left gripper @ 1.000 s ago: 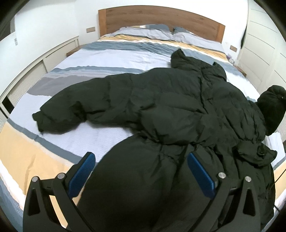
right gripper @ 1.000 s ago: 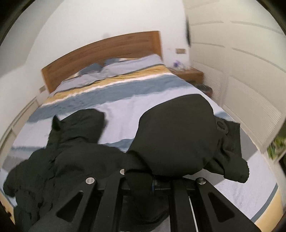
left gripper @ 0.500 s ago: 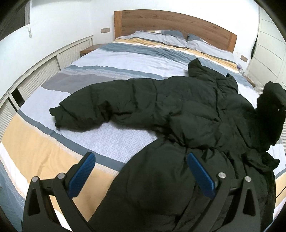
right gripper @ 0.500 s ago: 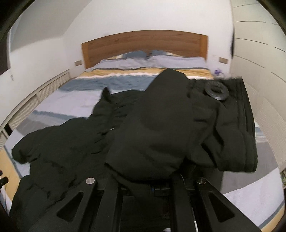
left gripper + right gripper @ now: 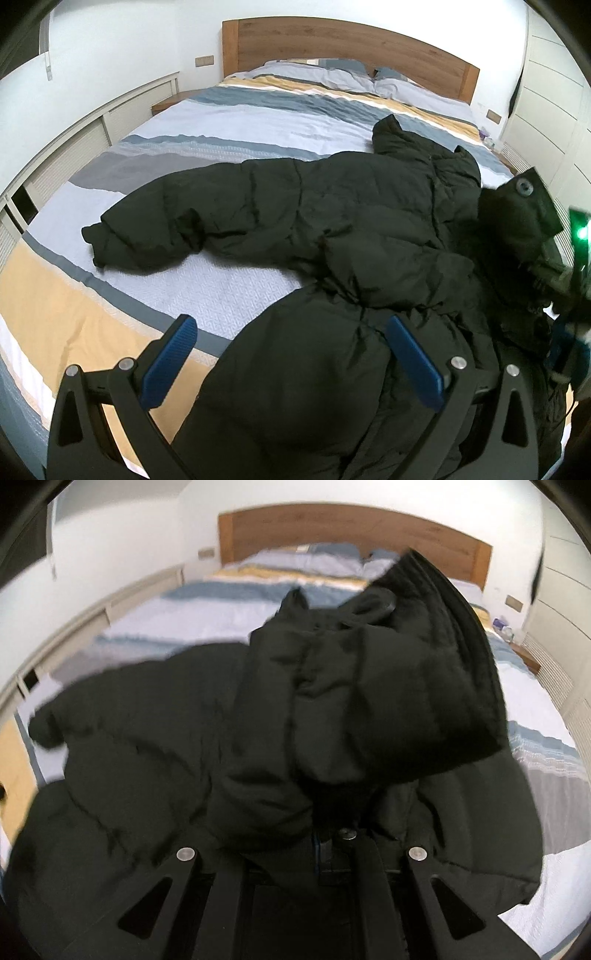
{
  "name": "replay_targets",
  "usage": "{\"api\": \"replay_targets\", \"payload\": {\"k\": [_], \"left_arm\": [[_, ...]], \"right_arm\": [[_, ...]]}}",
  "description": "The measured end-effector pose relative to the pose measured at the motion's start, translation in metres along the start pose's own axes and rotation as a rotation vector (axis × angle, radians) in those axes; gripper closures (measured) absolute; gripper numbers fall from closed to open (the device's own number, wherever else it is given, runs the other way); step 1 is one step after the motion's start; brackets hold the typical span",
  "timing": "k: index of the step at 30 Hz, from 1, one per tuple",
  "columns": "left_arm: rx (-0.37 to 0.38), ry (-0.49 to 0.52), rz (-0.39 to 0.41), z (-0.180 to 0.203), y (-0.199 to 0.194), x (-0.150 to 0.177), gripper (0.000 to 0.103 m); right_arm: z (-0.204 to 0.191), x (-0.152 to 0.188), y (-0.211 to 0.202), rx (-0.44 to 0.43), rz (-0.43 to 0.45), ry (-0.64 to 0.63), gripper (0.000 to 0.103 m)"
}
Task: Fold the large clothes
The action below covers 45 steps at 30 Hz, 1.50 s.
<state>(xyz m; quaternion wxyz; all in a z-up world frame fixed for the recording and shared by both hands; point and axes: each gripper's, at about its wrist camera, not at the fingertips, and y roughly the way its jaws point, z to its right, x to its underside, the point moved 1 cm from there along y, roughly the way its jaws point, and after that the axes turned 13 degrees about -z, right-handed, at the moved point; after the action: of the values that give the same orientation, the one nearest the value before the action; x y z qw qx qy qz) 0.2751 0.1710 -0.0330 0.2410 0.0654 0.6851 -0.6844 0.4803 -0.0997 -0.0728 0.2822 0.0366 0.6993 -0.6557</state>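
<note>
Since a second ago my right gripper point(image 5: 334, 834) has carried the right sleeve point(image 5: 369, 686) of the coat point(image 5: 332, 229) from out beside the coat, over the bare quilt, in across the coat's body; the sleeve now hangs bunched in front of my right camera, its dark cuff and a round button turned up toward the headboard point(image 5: 351, 48). The jaws of that gripper are pinched together on a fold of the sleeve's fabric. They have just eased apart by a hair, yet the cloth sits clamped between them. In the left view this same sleeve shows at the right edge of the coat, raised off it, with the right gripper's body and its green light just beside it.

My left gripper point(image 5: 291, 354) has barely shifted. It hovers over the lower part of the coat, on the side away from the headboard, its blue pads point(image 5: 168, 360) spread wide with nothing between them but the coat's hem far below.

The coat is black and puffy and lies spread on the striped quilt point(image 5: 229, 129) of the bed, collar toward the headboard. Its left sleeve point(image 5: 177, 225) stretches flat out sideways from the body, cuff resting on the quilt.
</note>
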Motion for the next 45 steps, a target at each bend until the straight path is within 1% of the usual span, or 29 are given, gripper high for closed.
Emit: {"api": "replay_targets", "payload": {"k": [1,3,5,6,7,9,12,14,15,17,18,20,22,23,24,27,29,31,34,36,37,40,42,45], "left_arm": [[0.001,0.002,-0.001,0.001,0.000,0.000,0.000],[-0.002,0.007,0.000,0.004,0.000,0.000,0.000],[-0.004,0.011,0.003,0.007,-0.002,0.000,0.000],[-0.005,0.015,0.005,0.010,-0.003,0.000,0.000],[-0.004,0.023,0.005,0.013,-0.004,0.000,0.000],[0.000,0.037,0.010,0.020,-0.007,-0.001,0.000],[0.023,0.068,-0.003,0.035,-0.011,-0.004,0.000],[0.046,0.096,-0.019,0.048,-0.012,-0.006,0.000],[0.054,0.108,-0.023,0.055,-0.013,-0.007,0.000],[0.062,0.123,-0.020,0.070,-0.015,-0.010,0.000],[0.071,0.130,-0.019,0.077,-0.016,-0.012,0.000],[0.093,0.148,-0.019,0.095,-0.015,-0.015,0.000],[0.108,0.171,-0.016,0.117,-0.013,-0.021,0.000],[0.116,0.180,-0.018,0.126,-0.011,-0.024,0.000],[0.129,0.191,-0.024,0.137,-0.007,-0.027,0.000],[0.160,0.197,-0.034,0.174,0.011,-0.045,0.000],[0.160,0.199,-0.031,0.195,0.024,-0.055,0.000],[0.151,0.200,-0.028,0.215,0.041,-0.066,0.000],[0.116,0.206,-0.027,0.236,0.069,-0.077,0.000],[0.099,0.203,-0.055,0.243,0.090,-0.080,0.000],[0.086,0.204,-0.074,0.245,0.103,-0.080,0.000],[0.059,0.212,-0.117,0.241,0.129,-0.077,0.000],[0.063,0.221,-0.141,0.239,0.139,-0.074,0.000],[0.048,0.251,-0.144,0.239,0.142,-0.069,0.000]], "right_arm": [[-0.005,0.005,0.007,0.019,-0.028,-0.029,0.089],[-0.012,0.013,0.013,0.039,-0.050,-0.060,0.087],[-0.017,0.023,0.015,0.011,-0.061,-0.083,0.073],[-0.017,0.025,0.015,-0.006,-0.062,-0.087,0.068],[-0.019,0.030,0.012,-0.044,-0.064,-0.100,0.057],[-0.023,0.038,0.006,-0.068,-0.064,-0.130,0.047],[-0.023,0.053,-0.006,-0.118,-0.057,-0.169,0.045],[-0.022,0.063,-0.023,-0.156,-0.037,-0.180,0.045],[-0.022,0.063,-0.027,-0.163,-0.029,-0.178,0.045],[-0.008,0.066,-0.048,-0.169,0.001,-0.169,0.045],[0.003,0.068,-0.060,-0.163,0.022,-0.156,0.045],[0.012,0.062,-0.070,-0.145,0.046,-0.136,0.045],[0.037,0.055,-0.081,-0.097,0.063,-0.115,0.045],[0.043,0.054,-0.085,-0.081,0.066,-0.103,0.045],[0.059,0.051,-0.086,-0.059,0.067,-0.072,0.045],[0.088,0.039,-0.078,-0.029,0.052,-0.012,0.045],[0.104,0.028,-0.068,-0.012,0.039,0.025,0.045],[0.110,0.018,-0.055,0.014,0.034,0.040,0.045],[0.114,0.010,-0.037,0.041,0.022,0.046,0.045],[0.115,0.007,-0.023,0.057,0.012,0.043,0.044],[0.117,0.007,-0.014,0.066,0.006,0.042,0.041],[0.123,0.012,0.006,0.075,-0.013,0.039,0.036],[0.127,0.018,0.016,0.074,-0.032,0.035,0.034],[0.134,0.029,0.028,0.070,-0.056,0.033,0.032]]}}
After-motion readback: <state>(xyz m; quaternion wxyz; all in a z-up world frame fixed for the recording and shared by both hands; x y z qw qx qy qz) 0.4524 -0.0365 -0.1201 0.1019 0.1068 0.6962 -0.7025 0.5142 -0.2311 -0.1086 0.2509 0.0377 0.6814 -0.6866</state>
